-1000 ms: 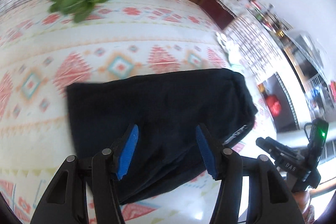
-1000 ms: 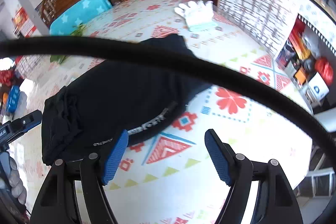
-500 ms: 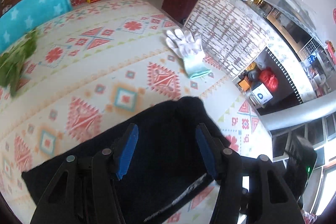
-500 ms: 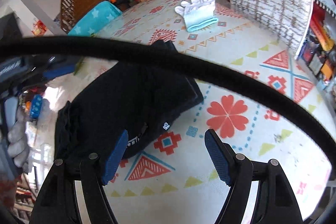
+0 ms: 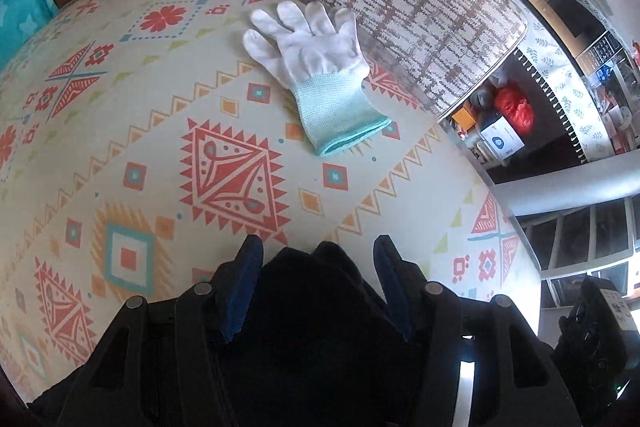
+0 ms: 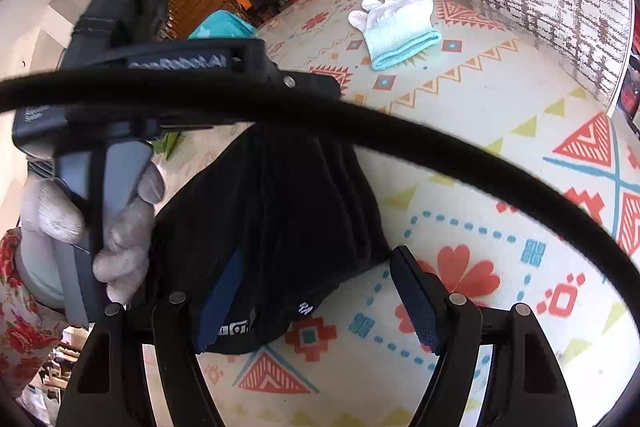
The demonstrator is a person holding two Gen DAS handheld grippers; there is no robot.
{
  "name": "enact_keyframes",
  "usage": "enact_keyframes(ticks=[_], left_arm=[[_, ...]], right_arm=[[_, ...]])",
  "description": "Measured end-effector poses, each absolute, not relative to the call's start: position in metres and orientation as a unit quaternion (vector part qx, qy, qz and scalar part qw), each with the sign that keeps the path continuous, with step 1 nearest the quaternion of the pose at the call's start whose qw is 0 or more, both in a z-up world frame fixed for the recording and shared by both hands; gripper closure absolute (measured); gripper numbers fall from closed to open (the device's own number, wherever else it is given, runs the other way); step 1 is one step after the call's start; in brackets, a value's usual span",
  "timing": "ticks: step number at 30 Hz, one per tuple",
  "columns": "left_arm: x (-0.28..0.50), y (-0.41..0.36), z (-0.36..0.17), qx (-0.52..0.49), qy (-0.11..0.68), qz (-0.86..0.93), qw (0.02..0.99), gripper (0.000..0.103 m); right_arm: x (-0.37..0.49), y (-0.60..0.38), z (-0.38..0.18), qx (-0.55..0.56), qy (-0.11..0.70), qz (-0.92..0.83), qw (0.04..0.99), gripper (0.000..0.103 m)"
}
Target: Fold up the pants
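Left wrist: black pants (image 5: 320,307) bunched between left claw (image 5: 318,275) fingers.

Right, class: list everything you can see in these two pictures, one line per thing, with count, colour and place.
Pants: one, black, bunched on the tablecloth, between both grippers' fingers.
Glove: one, white with mint cuff, flat on the cloth beyond the pants.
Tablecloth: one, cream with red and teal patterns, covering the table.
Cable: one, black, arcing across the right wrist view.
Gloved hand: one, grey-white, holding the left gripper's handle.
Left gripper: black, blue pads, open.
Right gripper: black, blue pads, open.
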State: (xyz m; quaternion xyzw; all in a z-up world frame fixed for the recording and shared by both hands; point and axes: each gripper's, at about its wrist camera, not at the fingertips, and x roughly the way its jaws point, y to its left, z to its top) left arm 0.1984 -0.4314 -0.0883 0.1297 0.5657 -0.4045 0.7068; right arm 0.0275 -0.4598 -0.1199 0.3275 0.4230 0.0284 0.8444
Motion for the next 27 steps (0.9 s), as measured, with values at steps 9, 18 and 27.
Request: enact_keyframes(ticks=[9,18,27], left_arm=[[0.193,-0.45,-0.105,0.172,0.579,-0.389,0.695,0.039],[0.193,-0.439,-0.091,0.166,0.574,-0.391,0.7,0.081],[0.186,-0.418,-0.062,0.129,0.562,-0.402,0.711,0.081]], right_arm=[[0.038,-0.45,-0.12,0.302,0.398,0.049,0.865,0.009],[0.045,-0.454,-0.125,0.327,0.426,0.087,0.839,0.045],[0.045,-0.467,-0.121,0.385,0.421,0.115,0.813,0.062]])
